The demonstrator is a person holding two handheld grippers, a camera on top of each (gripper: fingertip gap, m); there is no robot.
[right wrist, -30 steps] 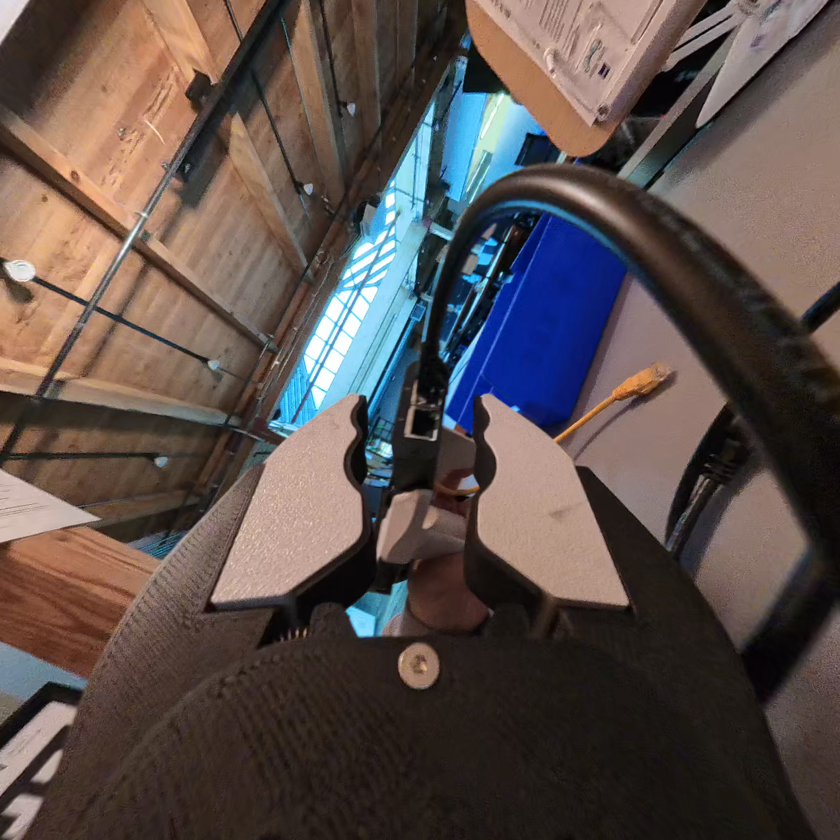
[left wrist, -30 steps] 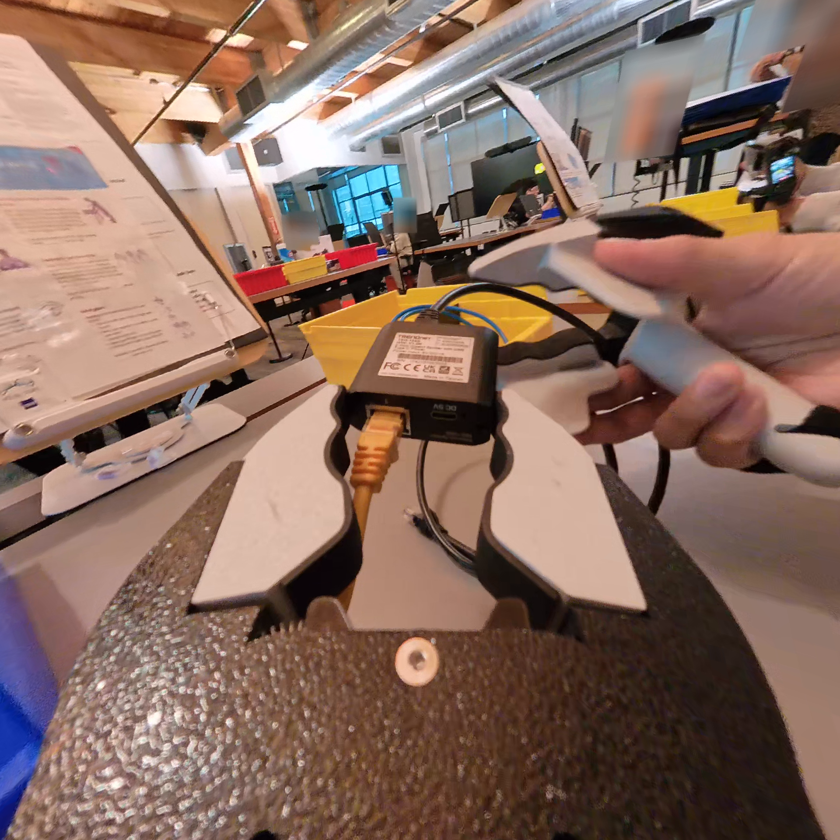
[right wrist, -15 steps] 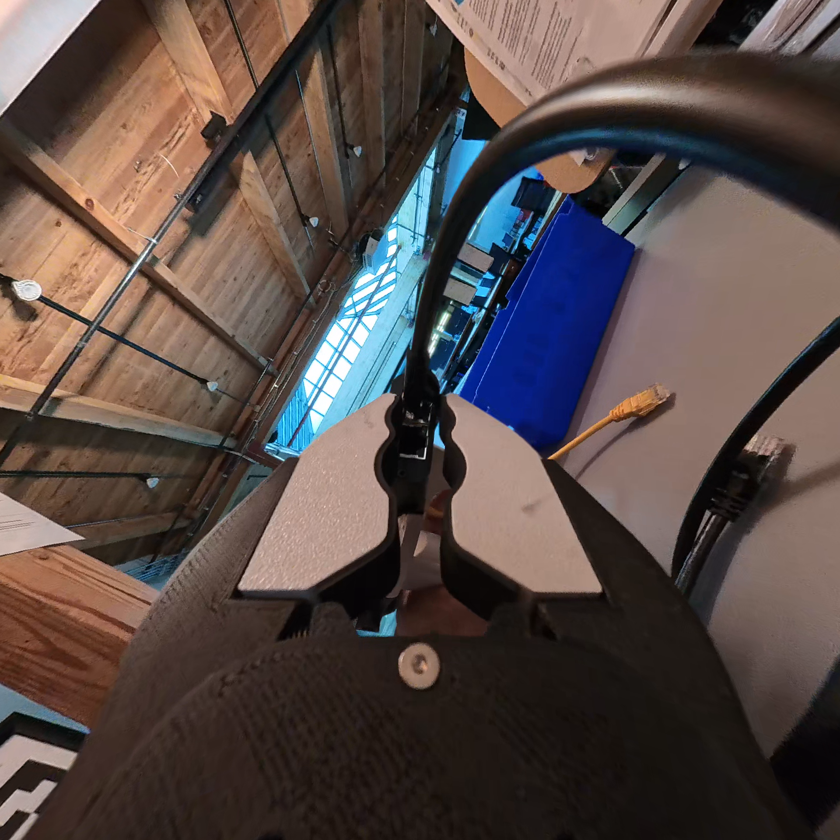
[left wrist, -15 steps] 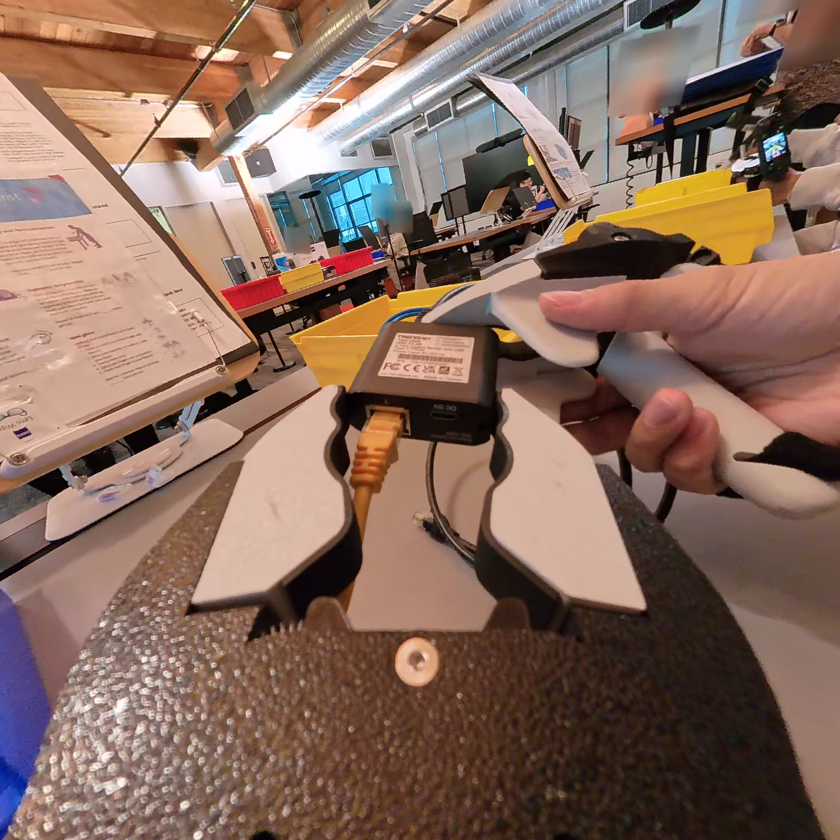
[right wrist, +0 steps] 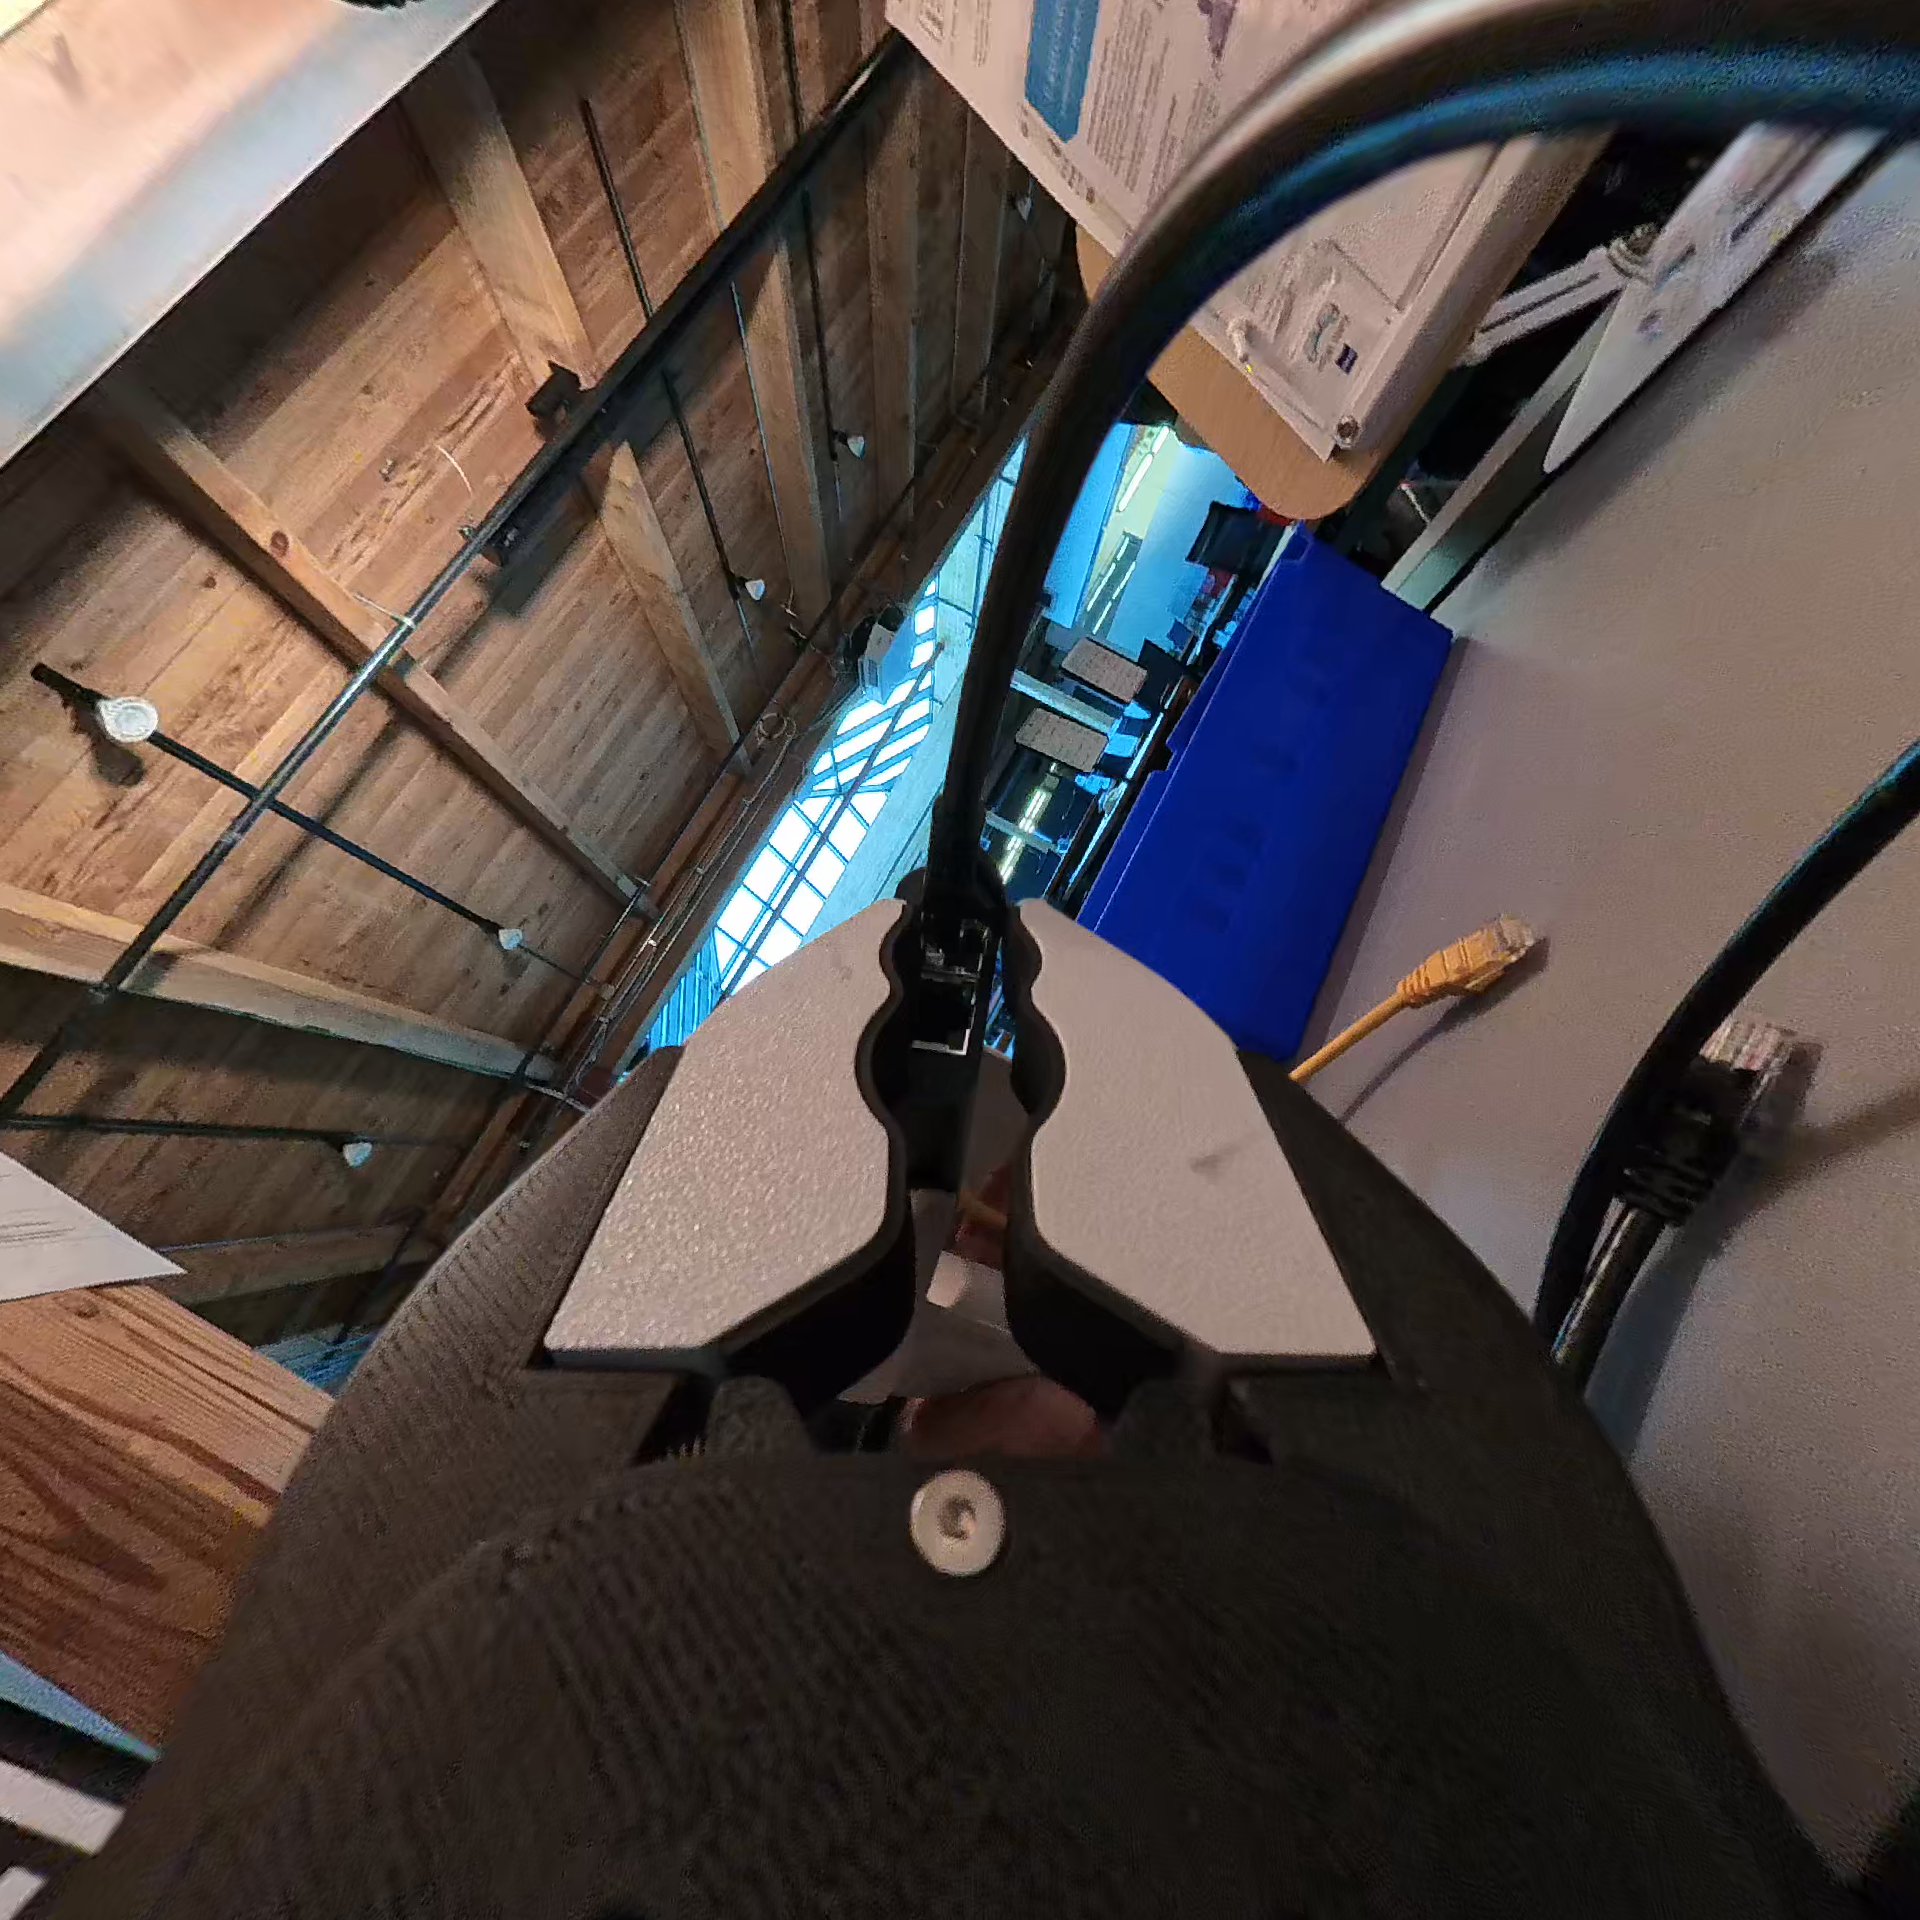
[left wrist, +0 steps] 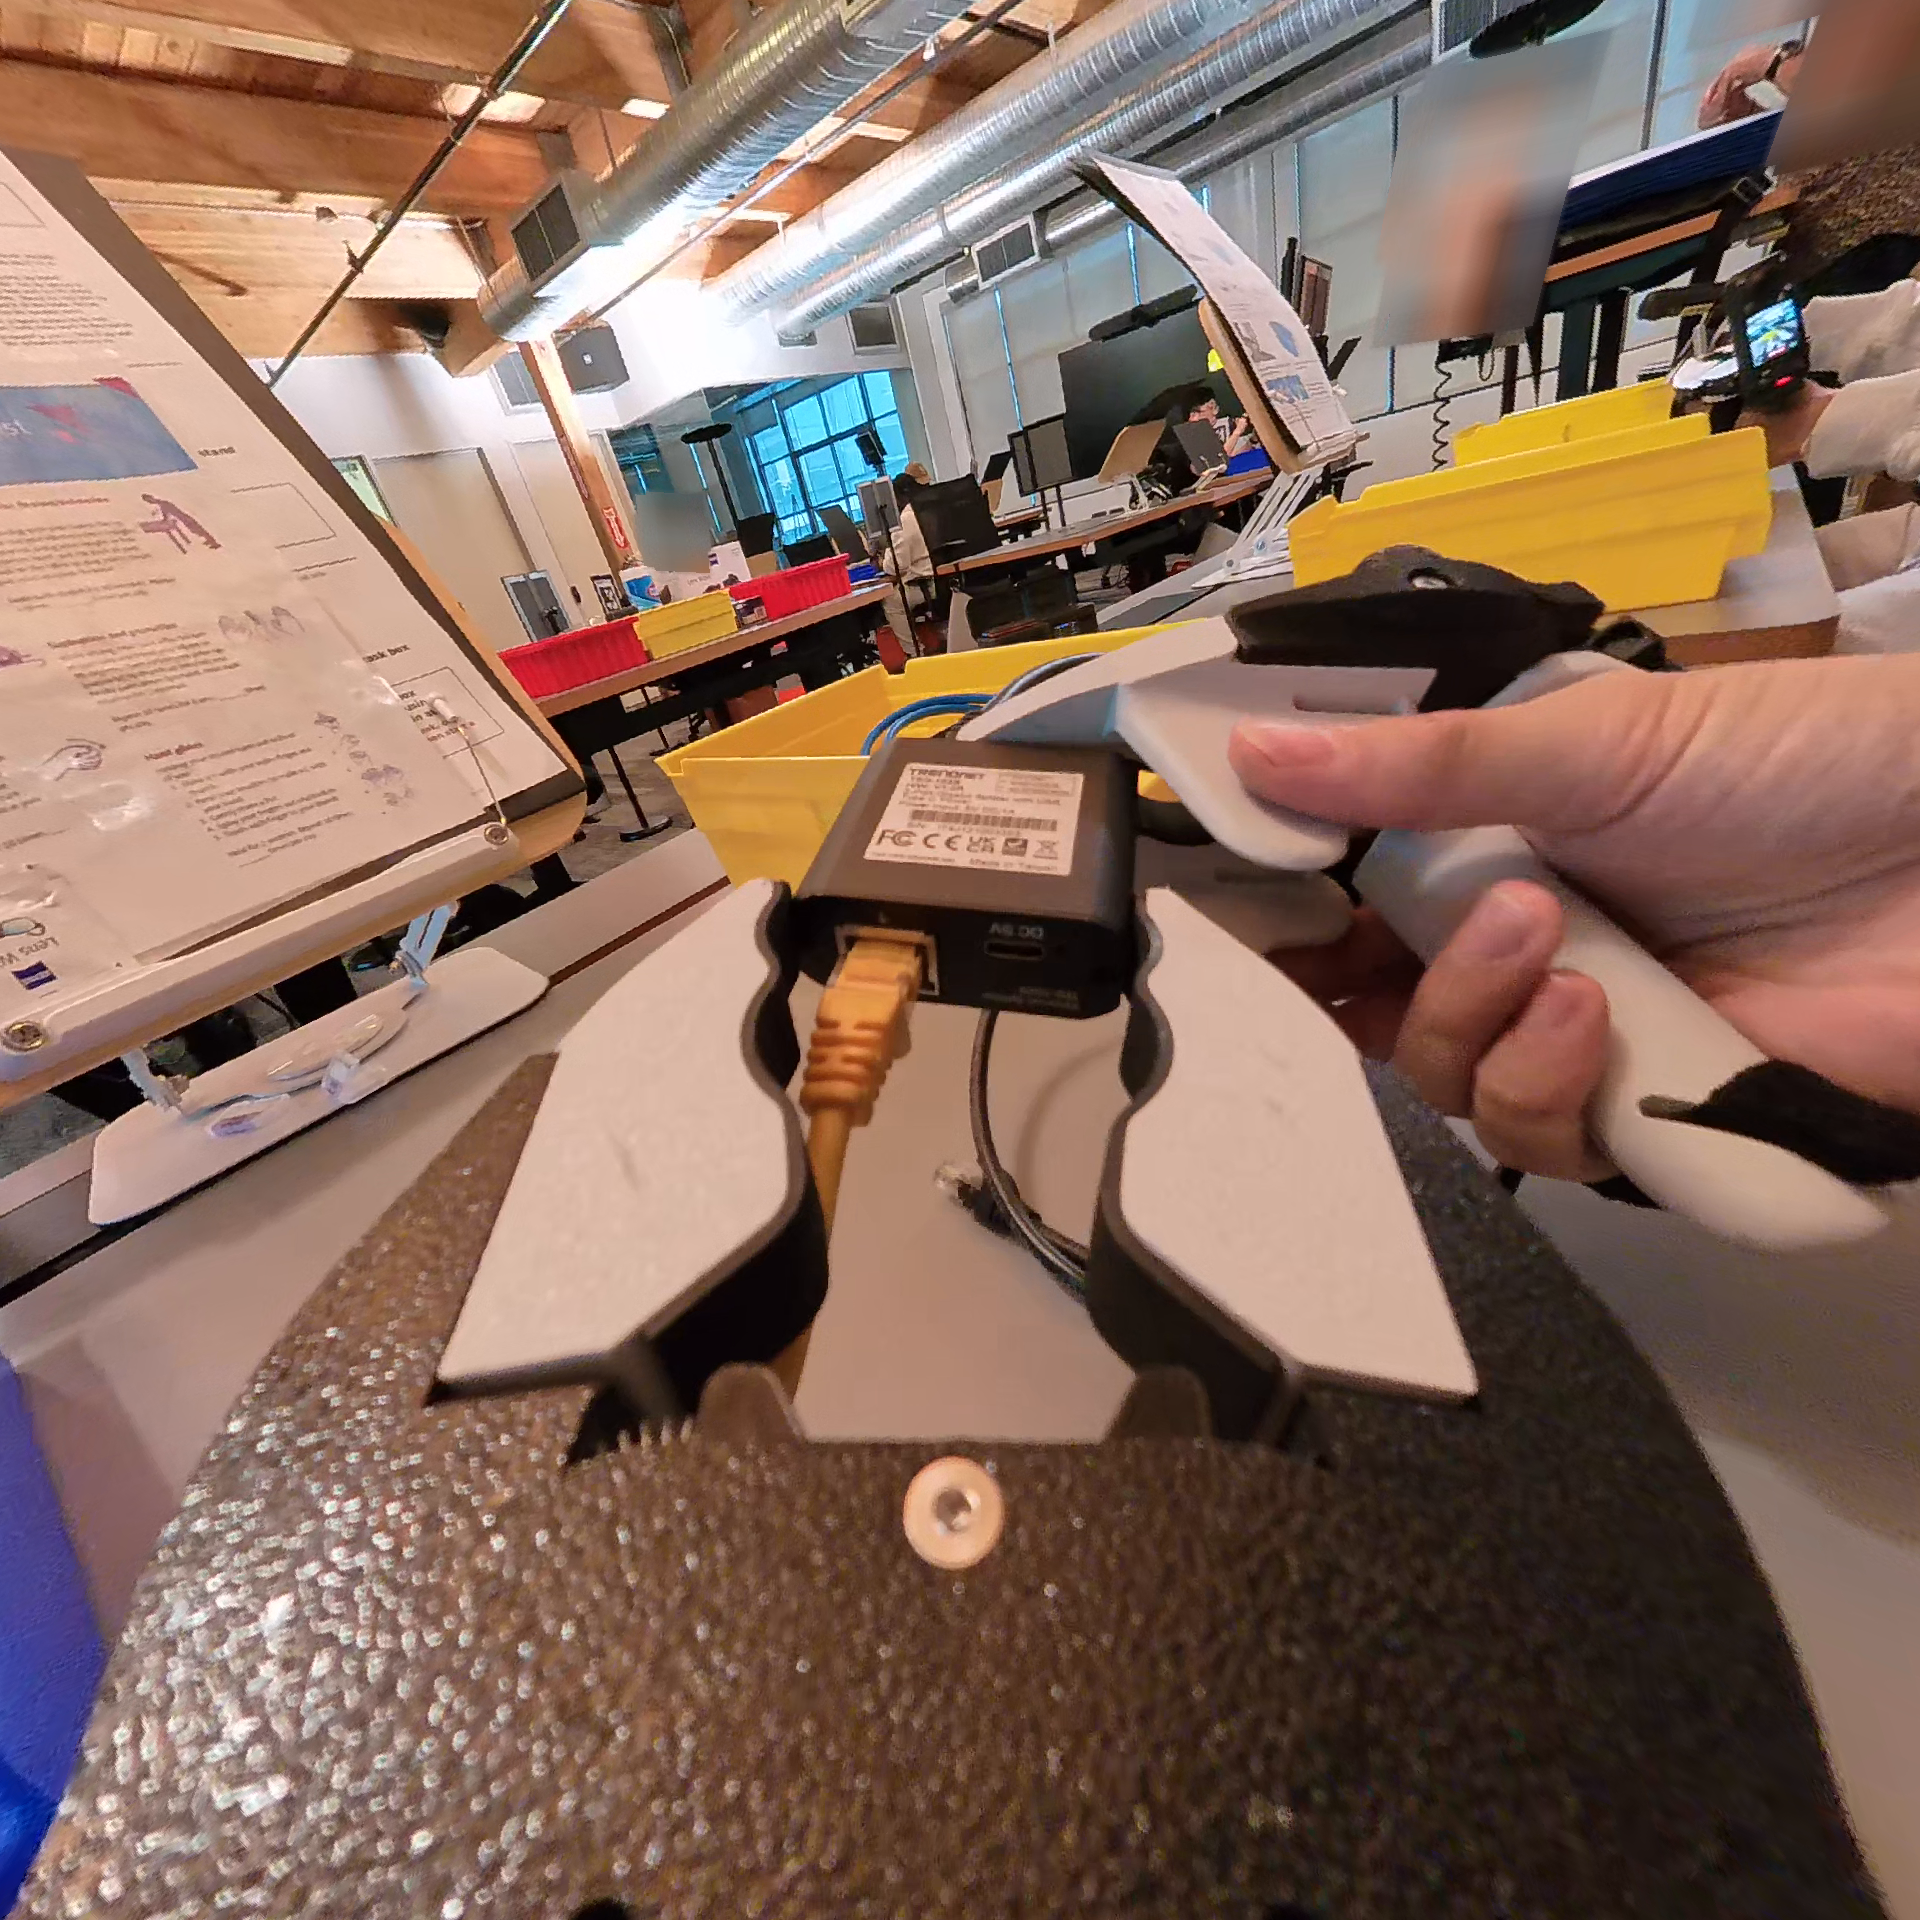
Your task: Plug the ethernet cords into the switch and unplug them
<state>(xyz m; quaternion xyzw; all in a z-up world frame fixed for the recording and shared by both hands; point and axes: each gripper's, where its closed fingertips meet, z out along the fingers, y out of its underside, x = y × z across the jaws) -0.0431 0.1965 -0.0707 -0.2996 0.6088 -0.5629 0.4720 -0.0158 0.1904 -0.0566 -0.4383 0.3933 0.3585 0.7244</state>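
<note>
The small black switch (left wrist: 971,878) is held up above the grey table (left wrist: 1621,1382), clamped by its sides between the two fingers of the left gripper (left wrist: 961,935). A yellow ethernet cord (left wrist: 854,1039) is plugged into the port on the left of its near face and hangs down between the fingers. A label is borne on its top face. At the far end of the switch, the right gripper (left wrist: 1060,717) is brought in from the right, held by a person's hand (left wrist: 1621,883).

In the right wrist view, the right gripper (right wrist: 951,982) is seen closed on the plug of a black ethernet cord (right wrist: 1060,499) seated in the switch (right wrist: 948,1023); that cord arcs up and over toward the right. The free plug of the yellow cord (right wrist: 1470,956) lies on the table (right wrist: 1662,727), and just right of it lies a black plug with a clear tip (right wrist: 1704,1112). Whether that plug belongs to the same black cord cannot be told.

Beyond the switch in the left wrist view a yellow bin (left wrist: 774,790) is seen with blue cable in it. A printed sheet on a tilted stand (left wrist: 208,644) is placed at the far left, and a blue bin (right wrist: 1278,790) sits by the table's edge.
</note>
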